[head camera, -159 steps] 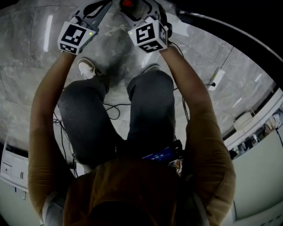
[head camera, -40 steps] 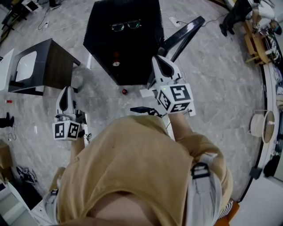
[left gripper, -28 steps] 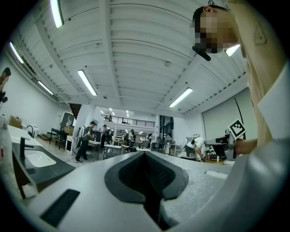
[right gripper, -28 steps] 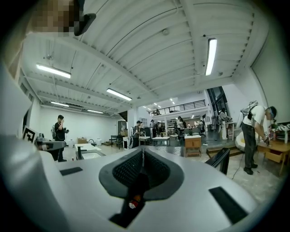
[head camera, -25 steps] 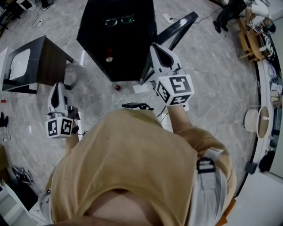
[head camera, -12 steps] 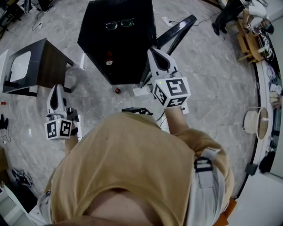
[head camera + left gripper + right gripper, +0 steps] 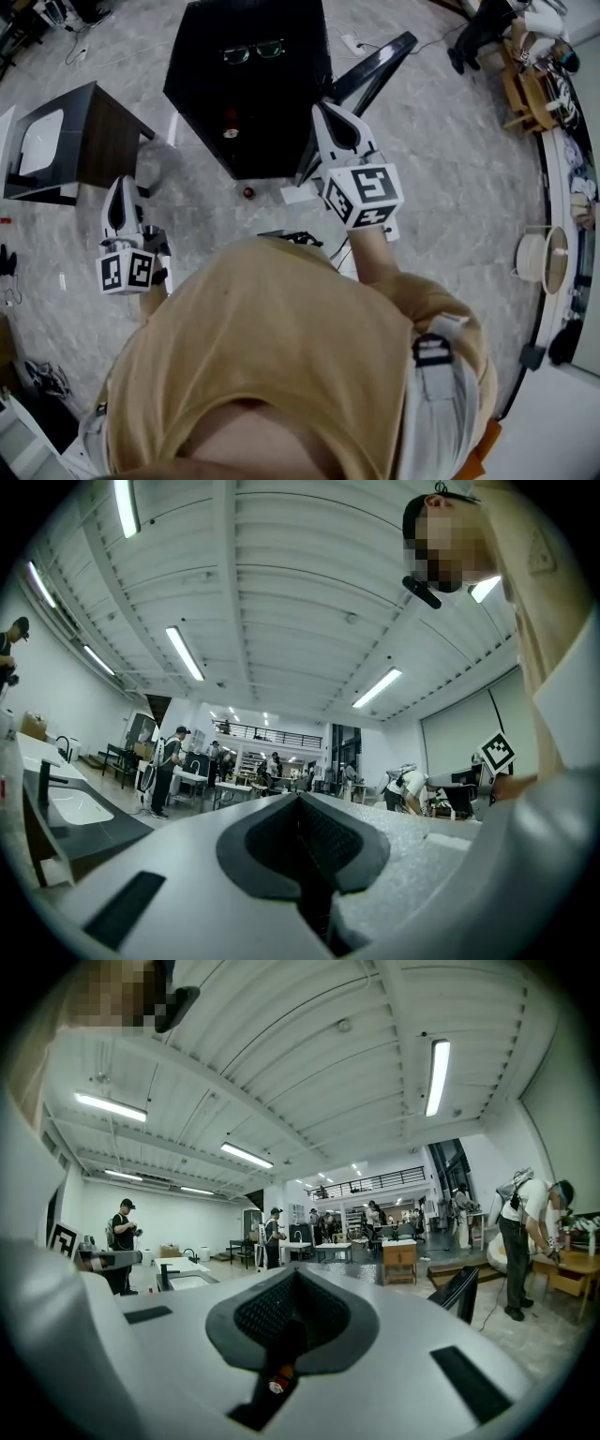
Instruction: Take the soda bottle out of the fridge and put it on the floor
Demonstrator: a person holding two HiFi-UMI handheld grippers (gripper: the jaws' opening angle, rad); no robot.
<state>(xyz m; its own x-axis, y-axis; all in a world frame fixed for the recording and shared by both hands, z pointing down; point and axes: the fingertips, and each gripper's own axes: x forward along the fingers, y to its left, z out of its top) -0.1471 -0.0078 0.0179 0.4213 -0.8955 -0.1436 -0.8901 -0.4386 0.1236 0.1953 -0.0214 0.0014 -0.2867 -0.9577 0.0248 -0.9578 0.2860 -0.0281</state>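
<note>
The black fridge (image 7: 248, 84) stands ahead with its door (image 7: 375, 66) swung open to the right. On the floor in front of it I see the red cap of the soda bottle (image 7: 248, 192), standing free of both grippers. My left gripper (image 7: 121, 181) (image 7: 300, 803) hangs shut and empty to the left, well apart from the bottle. My right gripper (image 7: 323, 108) (image 7: 295, 1274) is shut and empty, raised over the fridge's right front corner. A small red-topped thing (image 7: 278, 1382) shows through the slit below its jaws.
A pair of glasses (image 7: 253, 50) lies on top of the fridge. A dark side table (image 7: 66, 141) stands at the left. A black device with cables (image 7: 281, 232) lies near my feet. A power strip (image 7: 356, 39) is behind the door, a spool (image 7: 544, 262) at the right.
Several seconds ago I crouched with both grippers low at the floor; now I stand upright, the bottle left on the floor. Over the last second the grippers have barely moved.
</note>
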